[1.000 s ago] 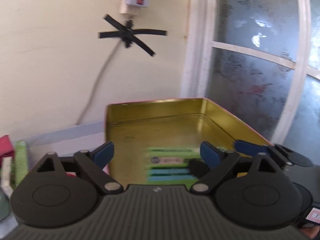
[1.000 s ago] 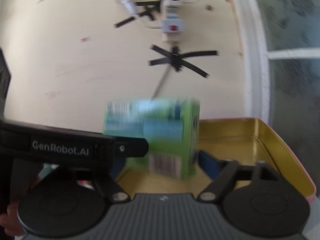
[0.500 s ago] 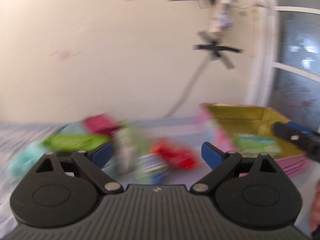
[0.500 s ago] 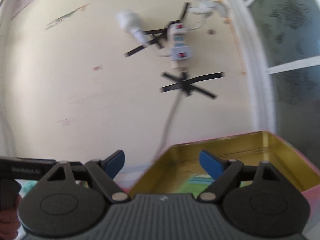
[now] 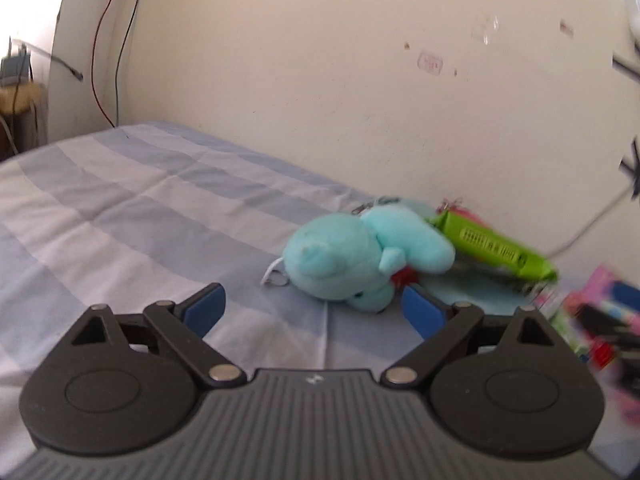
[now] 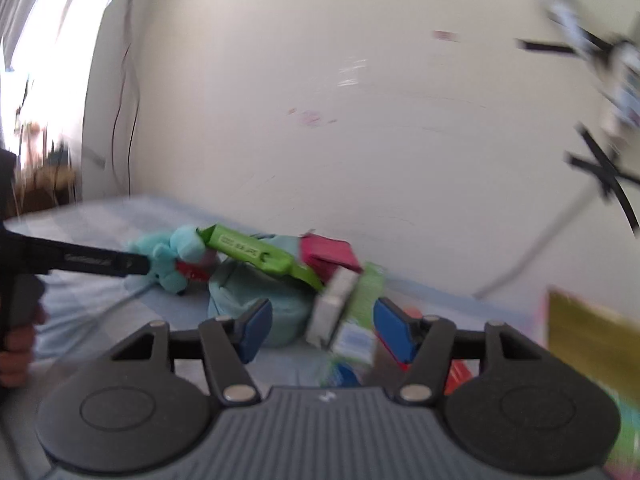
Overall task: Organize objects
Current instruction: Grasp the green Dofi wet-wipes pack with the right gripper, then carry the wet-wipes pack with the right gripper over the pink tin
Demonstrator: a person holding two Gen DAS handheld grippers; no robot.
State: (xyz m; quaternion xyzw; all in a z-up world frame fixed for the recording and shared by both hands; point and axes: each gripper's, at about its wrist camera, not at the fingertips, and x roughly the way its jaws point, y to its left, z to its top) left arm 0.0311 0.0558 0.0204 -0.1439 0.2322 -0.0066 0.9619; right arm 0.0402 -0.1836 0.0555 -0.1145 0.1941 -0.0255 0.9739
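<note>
Now both my claws, left and right, gape empty near the pile on the bed; a plush lies beside a green box, with blurred, unreadable boxes beyond.

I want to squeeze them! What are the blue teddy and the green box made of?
The blue teddy looks like soft plush fabric: fuzzy, matte, rounded and squishy. The green box seems to be thin printed cardboard, smooth with a slight sheen, with sharp folded edges and a barcode. It would probably crush if squeezed.
</note>
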